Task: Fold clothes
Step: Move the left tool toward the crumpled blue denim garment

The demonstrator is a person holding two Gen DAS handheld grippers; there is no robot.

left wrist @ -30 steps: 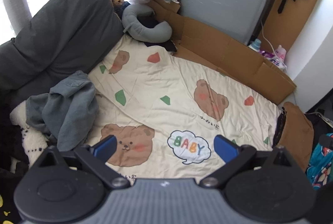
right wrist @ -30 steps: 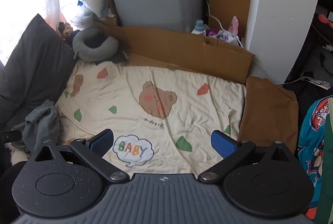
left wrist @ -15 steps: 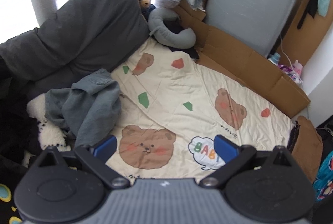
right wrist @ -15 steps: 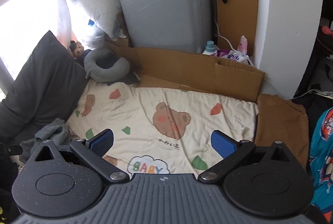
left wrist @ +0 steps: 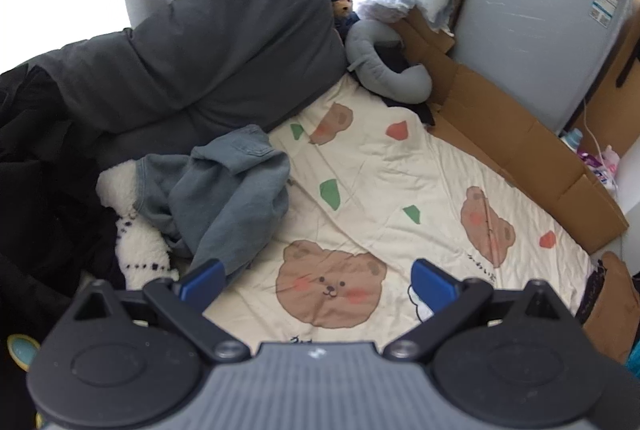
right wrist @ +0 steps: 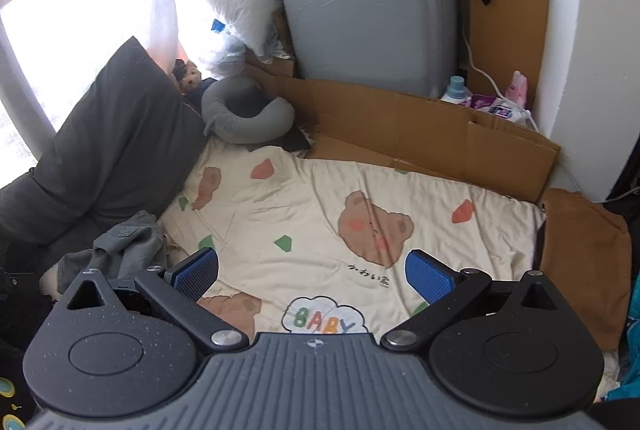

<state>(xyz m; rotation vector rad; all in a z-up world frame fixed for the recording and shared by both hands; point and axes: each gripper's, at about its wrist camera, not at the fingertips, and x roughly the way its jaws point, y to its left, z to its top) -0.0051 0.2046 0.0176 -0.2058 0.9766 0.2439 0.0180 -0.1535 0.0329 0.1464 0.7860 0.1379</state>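
The left tongs (left wrist: 316, 280) are spread wide and hold nothing, hovering above a cream bear-print blanket (left wrist: 400, 170). Their left blue pad sits just in front of a crumpled grey-blue garment (left wrist: 224, 190), which lies at the blanket's left edge against a dark grey pillow (left wrist: 208, 46). The right tongs (right wrist: 312, 272) are likewise released and empty over the blanket (right wrist: 320, 198), the garment (right wrist: 120, 246) beyond their left pad. Further right, flattened cardboard (right wrist: 420, 126) borders the blanket in front of a grey appliance (right wrist: 368, 2).
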